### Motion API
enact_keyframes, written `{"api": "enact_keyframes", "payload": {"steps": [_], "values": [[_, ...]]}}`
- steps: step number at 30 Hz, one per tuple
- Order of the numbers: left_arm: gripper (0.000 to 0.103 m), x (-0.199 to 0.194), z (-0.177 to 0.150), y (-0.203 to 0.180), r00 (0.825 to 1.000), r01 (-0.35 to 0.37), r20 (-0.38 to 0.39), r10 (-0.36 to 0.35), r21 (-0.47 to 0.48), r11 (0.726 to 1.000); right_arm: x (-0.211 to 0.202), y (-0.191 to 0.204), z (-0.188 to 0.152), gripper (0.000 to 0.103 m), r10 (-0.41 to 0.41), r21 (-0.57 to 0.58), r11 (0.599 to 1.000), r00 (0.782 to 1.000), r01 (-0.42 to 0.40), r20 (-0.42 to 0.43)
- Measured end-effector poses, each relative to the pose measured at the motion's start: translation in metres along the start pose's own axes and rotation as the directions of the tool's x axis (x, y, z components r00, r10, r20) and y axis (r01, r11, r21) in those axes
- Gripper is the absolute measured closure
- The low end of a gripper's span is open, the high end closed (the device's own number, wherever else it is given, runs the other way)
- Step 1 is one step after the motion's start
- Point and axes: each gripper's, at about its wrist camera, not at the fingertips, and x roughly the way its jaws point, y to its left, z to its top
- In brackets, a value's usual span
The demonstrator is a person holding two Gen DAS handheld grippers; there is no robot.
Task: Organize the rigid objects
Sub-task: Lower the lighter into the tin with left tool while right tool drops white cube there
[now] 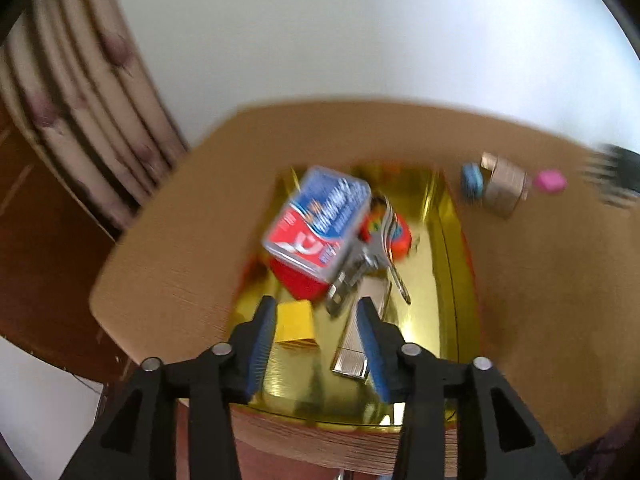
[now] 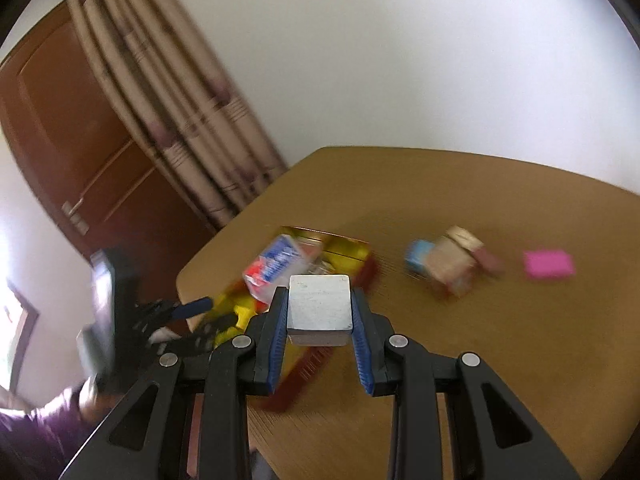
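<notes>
My left gripper [image 1: 317, 307] hangs open over the near end of a gold tray [image 1: 450, 280], and nothing is pressed between its pads. Below it lies a yellow block [image 1: 296, 322]. A blue-and-red box [image 1: 320, 220] sits tilted on other items in the tray, beside a silver metal tool [image 1: 360, 276] and an orange-red object [image 1: 396, 236]. My right gripper [image 2: 319, 295] is shut on a white block [image 2: 320, 306], held above the table near the tray [image 2: 348, 250]. In the right wrist view, the left gripper [image 2: 208, 314] shows blurred at the left.
On the brown table [image 2: 480, 360], right of the tray, lie a small blue object [image 2: 418, 258], a brown cardboard box [image 2: 456, 264] and a pink block [image 2: 548, 265]. A curtain [image 2: 180, 120] and a wooden door [image 2: 72, 128] stand behind the table's left edge. A person's purple sleeve [image 2: 32, 432] is at lower left.
</notes>
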Motion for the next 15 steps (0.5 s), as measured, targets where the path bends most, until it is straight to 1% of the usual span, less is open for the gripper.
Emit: {"api": "enact_keyframes", "payload": {"steps": [1,2,3,5,7,10,12,15], "values": [[0.046,-0.005,-0.003,0.001,1.0,0.0,0.027,0.0,-0.003,1.0,0.019,0.004,0.008,0.075,0.008,-0.002,1.0,1.0,-0.008,-0.02],[0.044,-0.012,-0.009,0.002,0.998,0.0,0.061,0.0,-0.008,1.0,0.032,0.005,0.012,0.075,0.009,0.002,1.0,0.999,-0.009,-0.037],[0.044,-0.017,-0.014,0.001,0.997,0.0,0.081,0.0,-0.008,1.0,0.056,0.005,0.019,0.075,0.02,0.014,1.0,0.997,-0.019,-0.073],[0.044,-0.023,-0.024,-0.005,0.993,0.008,0.121,-0.009,0.012,1.0,0.08,0.003,0.022,0.075,0.017,0.03,0.999,0.995,-0.014,-0.102],[0.044,-0.021,-0.028,-0.008,0.994,0.002,0.113,-0.006,0.035,0.999,0.107,0.004,0.025,0.075,-0.021,0.014,1.0,0.99,0.023,-0.136],[0.044,-0.017,-0.03,-0.003,0.994,0.024,0.102,-0.028,0.036,0.999,0.132,0.003,0.024,0.075,-0.046,0.012,0.999,0.984,0.049,-0.169],[0.044,-0.012,-0.03,0.0,0.996,0.036,0.081,-0.038,0.029,0.999,0.143,0.005,0.023,0.075,-0.081,-0.012,0.997,0.981,0.08,-0.178],[0.044,-0.004,-0.032,0.006,0.996,0.081,0.045,-0.081,0.004,0.997,0.157,0.003,0.022,0.073,-0.107,-0.019,0.994,0.976,0.105,-0.19]]}}
